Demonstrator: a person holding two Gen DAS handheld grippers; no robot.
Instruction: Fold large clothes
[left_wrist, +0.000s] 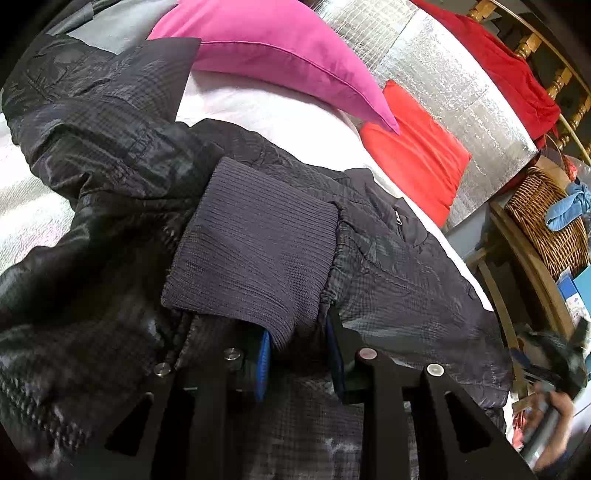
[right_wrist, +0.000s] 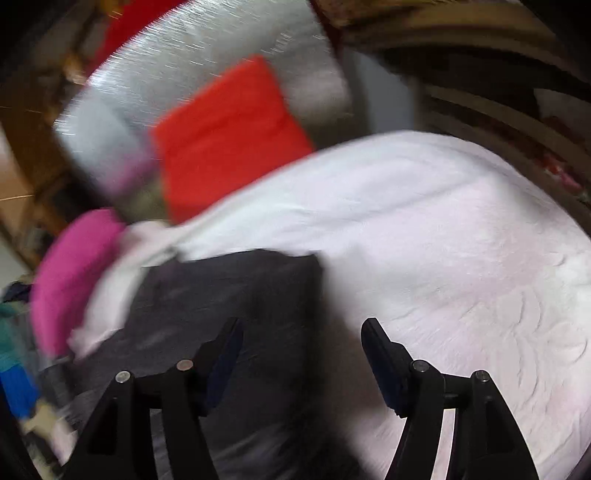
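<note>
the left gripper (left_wrist: 299, 354) is pinching the ribbed cuff (left_wrist: 255, 251) of the dark jacket (left_wrist: 92, 206), which is lying across the white bed cover (right_wrist: 443, 240) — filling the centre and left of the frame. the right gripper (right_wrist: 301, 354) is gaping wide, holding nothing — blurred, above the jacket's edge.

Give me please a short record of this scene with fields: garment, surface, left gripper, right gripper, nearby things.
garment: dark jacket with ribbed knit cuff
surface: white bedcover
left gripper: shut on the ribbed knit cuff
right gripper: open, nothing between its fingers, above the jacket's edge
nearby things: pink pillow, red cushion, wicker basket
</note>
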